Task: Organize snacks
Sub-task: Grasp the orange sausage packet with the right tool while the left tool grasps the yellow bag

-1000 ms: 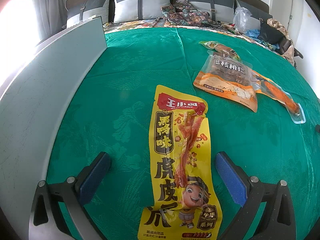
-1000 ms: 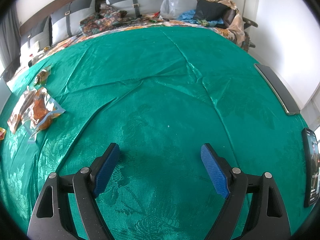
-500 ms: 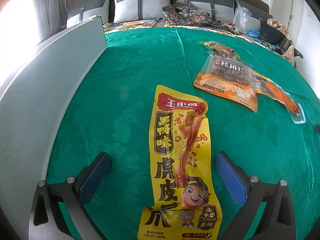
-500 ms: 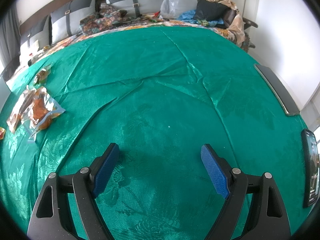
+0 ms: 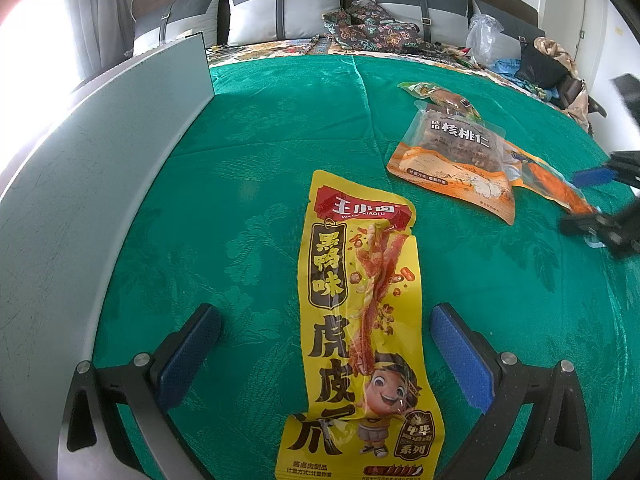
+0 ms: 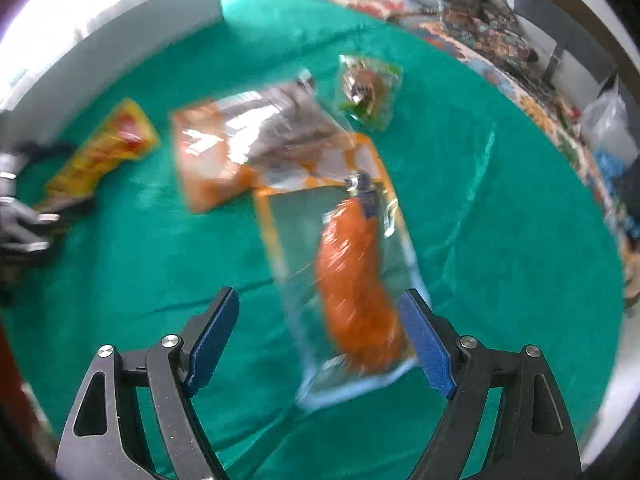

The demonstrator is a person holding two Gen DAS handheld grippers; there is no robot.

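A long yellow snack pack (image 5: 360,320) lies flat on the green cloth between the fingers of my left gripper (image 5: 326,354), which is open and not touching it. An orange walnut pack (image 5: 456,160) lies further right, with a small green-edged pack (image 5: 436,94) behind it. A clear pack holding an orange sausage (image 6: 352,276) lies partly under the walnut pack (image 6: 248,140). My right gripper (image 6: 320,344) is open, its fingers on either side of the sausage pack's near end. It also shows in the left wrist view (image 5: 600,204). The right wrist view is blurred.
A pale grey board (image 5: 92,168) stands upright along the left edge of the green cloth (image 5: 260,128). Pillows (image 5: 280,8), patterned fabric and a plastic bag (image 5: 484,40) lie at the far end. The yellow pack (image 6: 100,152) shows left in the right wrist view.
My right gripper has swung left from bare cloth to the sausage pack and now shows at the right edge of the left wrist view. The left gripper has not moved.
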